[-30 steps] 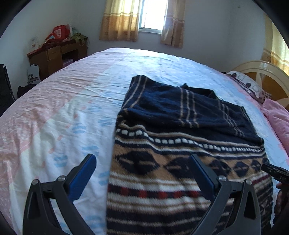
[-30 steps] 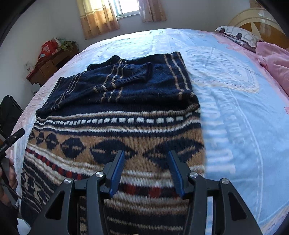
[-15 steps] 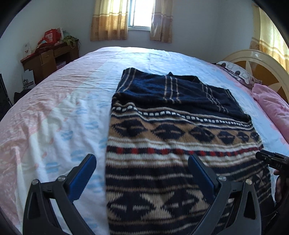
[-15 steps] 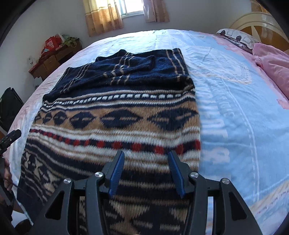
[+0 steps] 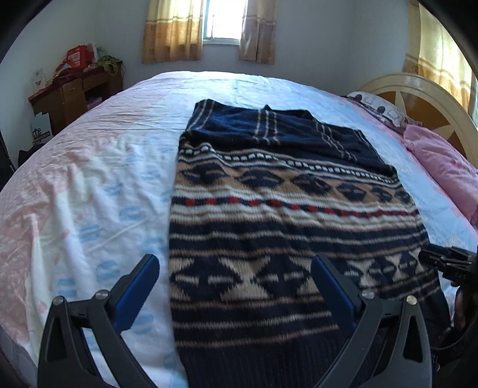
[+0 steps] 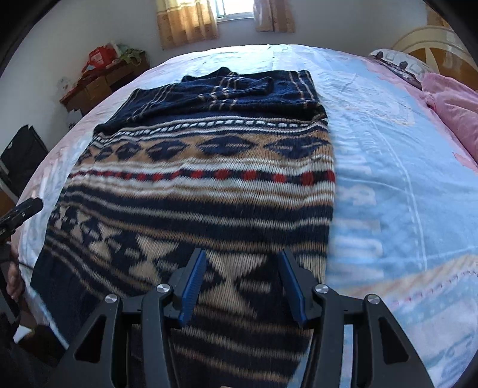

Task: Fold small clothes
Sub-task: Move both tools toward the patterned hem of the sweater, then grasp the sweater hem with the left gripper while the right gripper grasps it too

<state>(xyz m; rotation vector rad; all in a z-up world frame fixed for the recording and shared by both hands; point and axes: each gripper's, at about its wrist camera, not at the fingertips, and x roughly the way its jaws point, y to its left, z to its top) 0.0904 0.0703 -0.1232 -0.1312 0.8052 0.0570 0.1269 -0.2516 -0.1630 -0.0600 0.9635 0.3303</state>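
Observation:
A knitted sweater (image 5: 283,209) with navy, tan, cream and red bands lies flat on the bed, its sleeves folded across the far navy part; it also shows in the right wrist view (image 6: 203,185). My left gripper (image 5: 236,277) is wide open and empty, above the sweater's near left edge. My right gripper (image 6: 243,274) is open and empty, above the sweater's near right part. The right gripper's tip (image 5: 448,262) shows at the right edge of the left wrist view. The left gripper's tip (image 6: 21,212) shows at the left edge of the right wrist view.
The bed (image 5: 98,185) has a pale pink and blue sheet. A pink quilt (image 5: 442,161) and a pillow (image 5: 379,107) lie by the headboard (image 5: 418,92) at the right. A wooden desk (image 5: 74,95) with clutter stands far left. A curtained window (image 5: 221,27) is behind.
Both grippers have pulled back towards the sweater's near hem, so more of its lower bands are in view. Both stay open and empty.

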